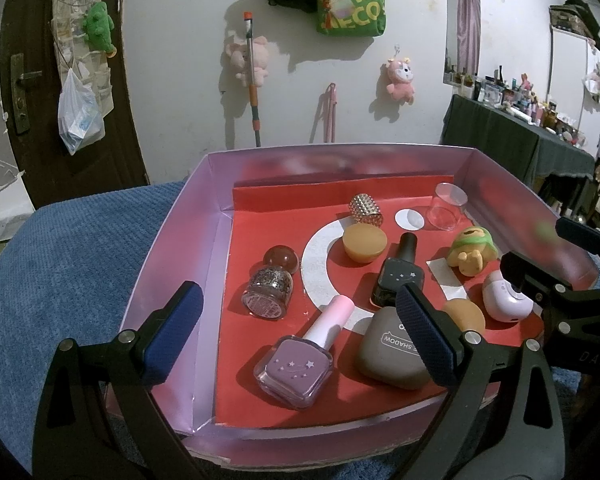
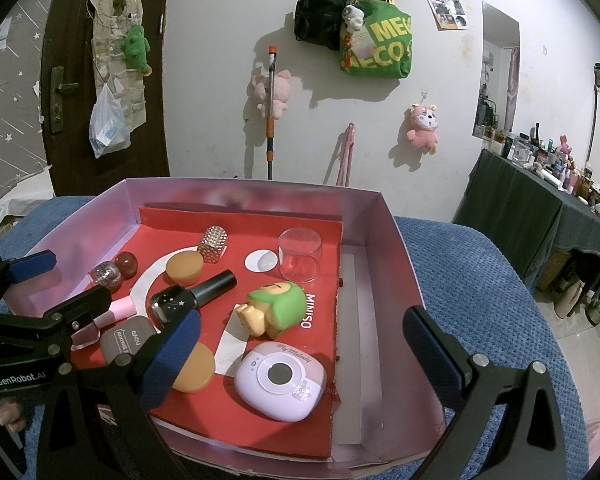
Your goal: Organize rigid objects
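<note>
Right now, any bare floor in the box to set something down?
Yes: the bare pinkish strip along the box's right wall, beside the red liner, and the red patch behind the glitter bottle. Crowded: centre and near edge, around the purple polish and the eyeshadow case.

This is a lived-in home bedroom. Pink plush toys (image 2: 422, 128) and a green tote bag (image 2: 380, 46) hang on the white wall (image 2: 220, 80). Left of the wall stands a dark wooden door (image 2: 72, 80); to its right, a cloth-covered surface (image 2: 540, 216) is crowded with cosmetics bottles.
</note>
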